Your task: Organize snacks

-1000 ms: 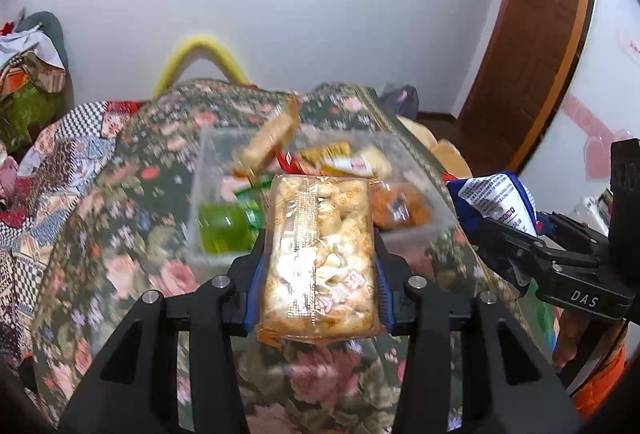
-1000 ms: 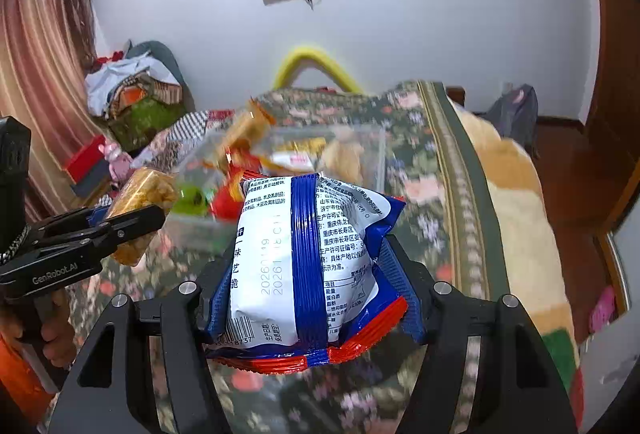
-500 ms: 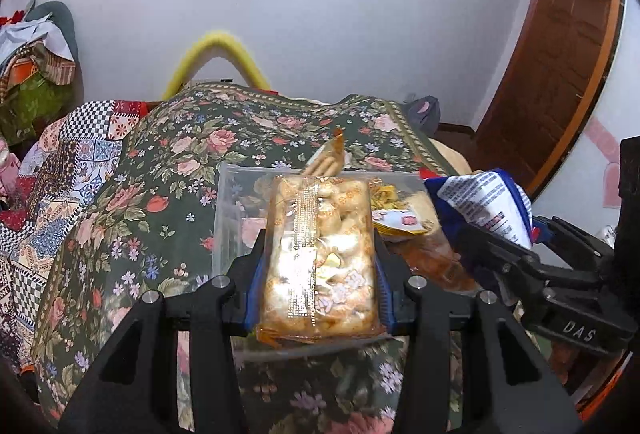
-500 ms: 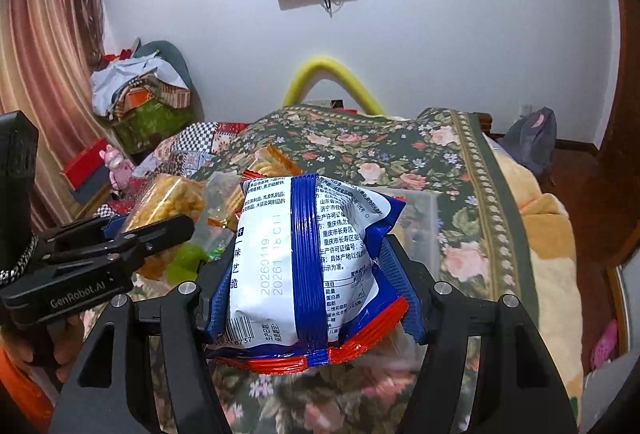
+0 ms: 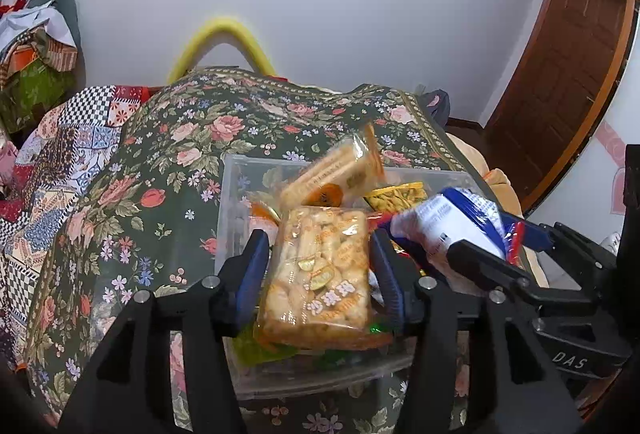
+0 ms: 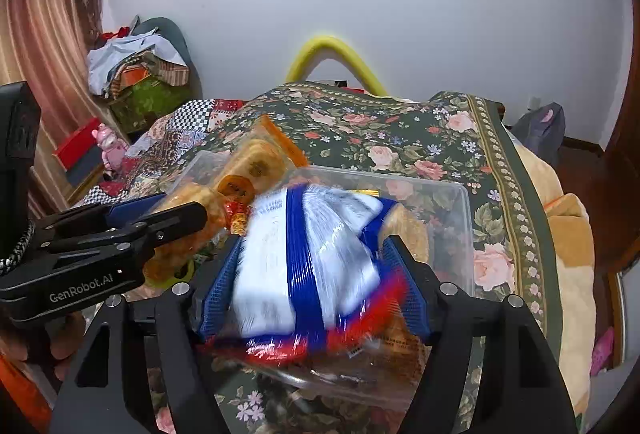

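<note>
**Dropping two snack packs into the clear tub**

Hanging over the clear plastic tub [image 5: 236, 201] on the floral bedspread [image 5: 168, 161], both grippers have just been spreading their jaws. The left gripper [image 5: 318, 266] has the clear packet of golden puffed snacks [image 5: 320, 274] between its blue pads, with gaps showing on both sides, so the packet is loose. The right gripper [image 6: 316, 286] stands just beside it; its jaws are apart around the motion-blurred white-and-blue snack bag [image 6: 304, 258], which is tipped down toward the tub. An orange-edged cracker pack [image 5: 340, 169] leans among the snacks already inside.
</note>
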Available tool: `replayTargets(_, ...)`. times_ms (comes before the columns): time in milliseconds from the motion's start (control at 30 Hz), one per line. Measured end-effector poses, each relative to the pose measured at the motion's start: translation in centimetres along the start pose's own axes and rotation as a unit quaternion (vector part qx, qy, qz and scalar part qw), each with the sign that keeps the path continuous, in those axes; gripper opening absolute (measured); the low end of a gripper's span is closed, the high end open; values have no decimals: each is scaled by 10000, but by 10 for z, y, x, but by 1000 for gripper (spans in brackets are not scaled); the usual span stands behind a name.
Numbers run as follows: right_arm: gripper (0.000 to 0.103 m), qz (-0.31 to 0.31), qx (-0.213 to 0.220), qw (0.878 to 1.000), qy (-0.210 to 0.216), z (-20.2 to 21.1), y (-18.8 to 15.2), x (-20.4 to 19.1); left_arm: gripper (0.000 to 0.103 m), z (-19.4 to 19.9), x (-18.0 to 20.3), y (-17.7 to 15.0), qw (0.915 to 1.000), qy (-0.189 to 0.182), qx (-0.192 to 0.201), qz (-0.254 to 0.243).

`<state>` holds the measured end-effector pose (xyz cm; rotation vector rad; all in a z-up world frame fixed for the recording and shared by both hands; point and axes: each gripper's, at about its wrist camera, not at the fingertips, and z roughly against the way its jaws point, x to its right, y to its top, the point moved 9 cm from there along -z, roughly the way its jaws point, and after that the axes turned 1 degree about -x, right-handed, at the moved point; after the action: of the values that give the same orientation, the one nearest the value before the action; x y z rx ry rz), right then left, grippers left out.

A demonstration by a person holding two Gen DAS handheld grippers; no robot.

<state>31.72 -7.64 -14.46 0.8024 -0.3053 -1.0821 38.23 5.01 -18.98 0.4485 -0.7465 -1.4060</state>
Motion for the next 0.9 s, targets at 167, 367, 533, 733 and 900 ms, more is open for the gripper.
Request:
replayTargets(167, 69, 23, 200, 9998, -32, 22, 9, 0, 53, 32, 8, 5, 9997, -51, 207, -79)
replayTargets(367, 69, -9, 643, 9979, -88, 79, 20, -4, 53, 108, 25, 16, 9955, 18, 906, -285)
replayTargets(533, 69, -61, 1177, 9930, -96, 147, 25, -13, 53, 186, 46, 18, 9851, 62, 1634, -529)
replayTargets(733, 74, -36, 1702, 9854, -42, 216, 18, -31, 57, 258, 67, 0, 9728, 88, 2196, -730)
replayTargets(900, 88, 30, 2006, 9796, -96, 249, 7, -48, 76, 287, 77, -16, 9660, 167, 2452, -798)
